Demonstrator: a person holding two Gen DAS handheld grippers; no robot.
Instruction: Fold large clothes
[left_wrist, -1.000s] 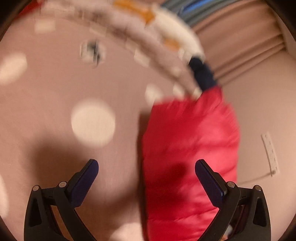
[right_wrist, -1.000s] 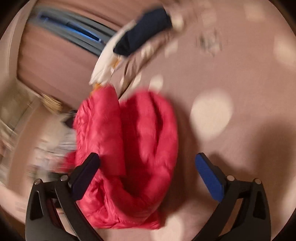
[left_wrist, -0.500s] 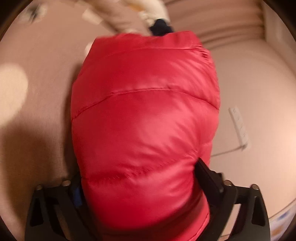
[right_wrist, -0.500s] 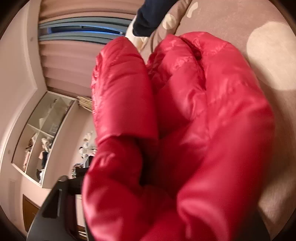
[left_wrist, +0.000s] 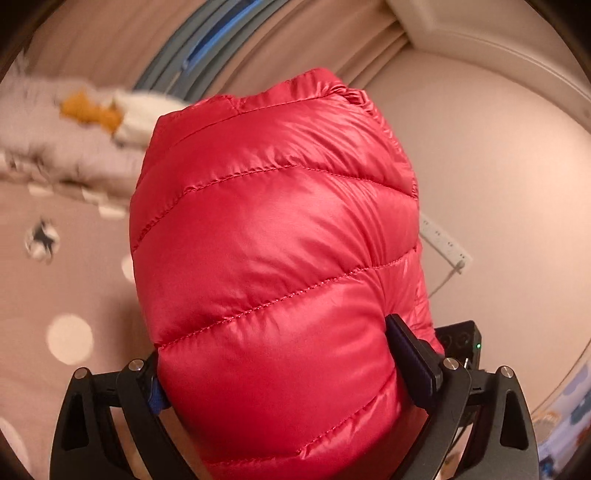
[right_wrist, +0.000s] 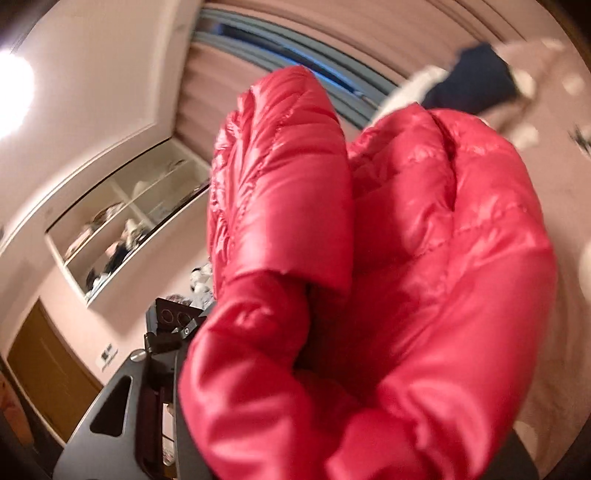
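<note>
L gripper (left_wrist: 291, 373) at 6 o'clock in L wrist view: jaws set wide, clamped on the jacket (left_wrist: 280, 258), red quilted puffer. R-side pad (left_wrist: 410, 354) presses into the fabric at 4 o'clock; L-side pad mostly buried under the bulge at 7 o'clock. Jacket fills centre of frame, held up off the bed (left_wrist: 74, 288), folded bundle rising to 12 o'clock. Bed cover is pink w/ pale dots, at 8–9 o'clock. Farther, a blurred pillow (left_wrist: 74, 140) w/ orange patch at 10 o'clock; power strip (left_wrist: 445, 242) on floor at 3 o'clock; curtains (left_wrist: 295, 44) at 12.

R gripper (right_wrist: 332, 424) at 6 o'clock in R wrist view: jaws have just been closing w/ jacket (right_wrist: 406, 240) between them; fingers mostly hidden by fabric, only L-side frame visible at 7 o'clock. Grip on the puffer looks firm; it bulges out in two lobes toward 12 and 2 o'clock. Behind: shelf (right_wrist: 125, 218) in wall at 9 o'clock, lamp glare at 10, dark garment (right_wrist: 476, 77) at 1 o'clock, blurred.
</note>
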